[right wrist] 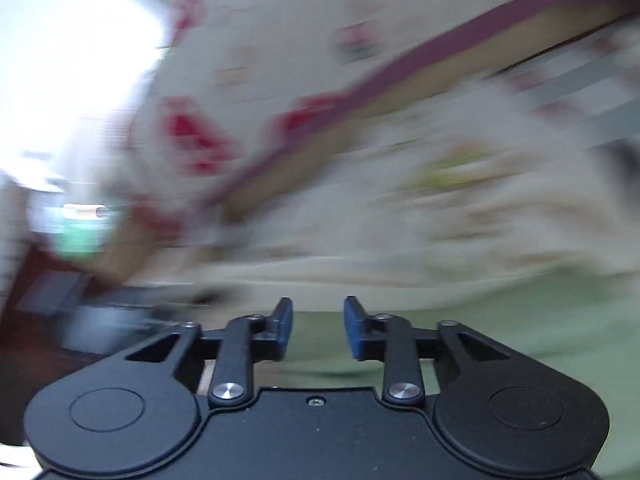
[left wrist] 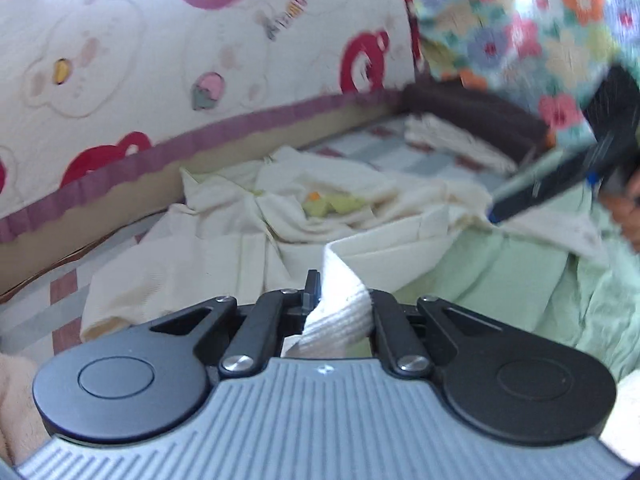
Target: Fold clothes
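Observation:
A crumpled cream garment (left wrist: 280,216) with a small yellow-green print lies on the bed. Its ribbed edge (left wrist: 340,320) runs up between the jaws of my left gripper (left wrist: 325,292), which is shut on it; the cloth hides the right finger. A pale green garment (left wrist: 500,276) lies to the right, partly under the cream one. My right gripper (left wrist: 498,212) reaches in from the right, over the cream cloth's edge. Its own view is heavily blurred: the right gripper (right wrist: 318,320) stands open above the green cloth (right wrist: 520,320) with nothing between its blue pads.
A padded backrest (left wrist: 160,60) with a red bear print rises behind the clothes. A folded cream cloth (left wrist: 448,140) and a dark brown roll (left wrist: 480,116) lie at the back on the checked sheet (left wrist: 400,152). Floral fabric (left wrist: 520,20) hangs top right. A person's hand (left wrist: 628,216) shows at the right edge.

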{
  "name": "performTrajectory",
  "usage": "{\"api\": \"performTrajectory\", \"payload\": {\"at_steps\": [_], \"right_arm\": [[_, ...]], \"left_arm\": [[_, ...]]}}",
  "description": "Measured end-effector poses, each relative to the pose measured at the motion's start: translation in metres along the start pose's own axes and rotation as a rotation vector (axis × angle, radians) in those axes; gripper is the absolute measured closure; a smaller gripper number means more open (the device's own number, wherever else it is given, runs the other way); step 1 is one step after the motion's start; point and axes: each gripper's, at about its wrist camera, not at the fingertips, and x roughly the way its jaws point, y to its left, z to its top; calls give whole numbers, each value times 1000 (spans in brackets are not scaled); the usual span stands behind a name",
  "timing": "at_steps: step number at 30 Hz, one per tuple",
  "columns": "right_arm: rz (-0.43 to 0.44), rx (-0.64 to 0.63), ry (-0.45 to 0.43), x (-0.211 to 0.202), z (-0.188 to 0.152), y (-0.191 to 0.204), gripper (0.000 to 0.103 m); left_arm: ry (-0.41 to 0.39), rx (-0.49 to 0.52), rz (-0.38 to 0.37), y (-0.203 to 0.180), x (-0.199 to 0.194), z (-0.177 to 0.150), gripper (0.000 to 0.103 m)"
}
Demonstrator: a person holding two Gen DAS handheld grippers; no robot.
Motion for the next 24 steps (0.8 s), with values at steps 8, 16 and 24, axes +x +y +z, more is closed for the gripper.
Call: {"api": "performTrajectory", "payload": {"at_steps": [8,16,24], "right_arm": [[-371,128,-70,6,-19,-78,50],[-380,153,-192,18,-22,-75,45],[-98,531,-186,25,-34,-101,32]], "left_arm": [[-50,-81,57,20,-7,2,98],[-67,-110,140,27,-10,-2,98],[-61,-169,240,43,-13,-7,97]]}}
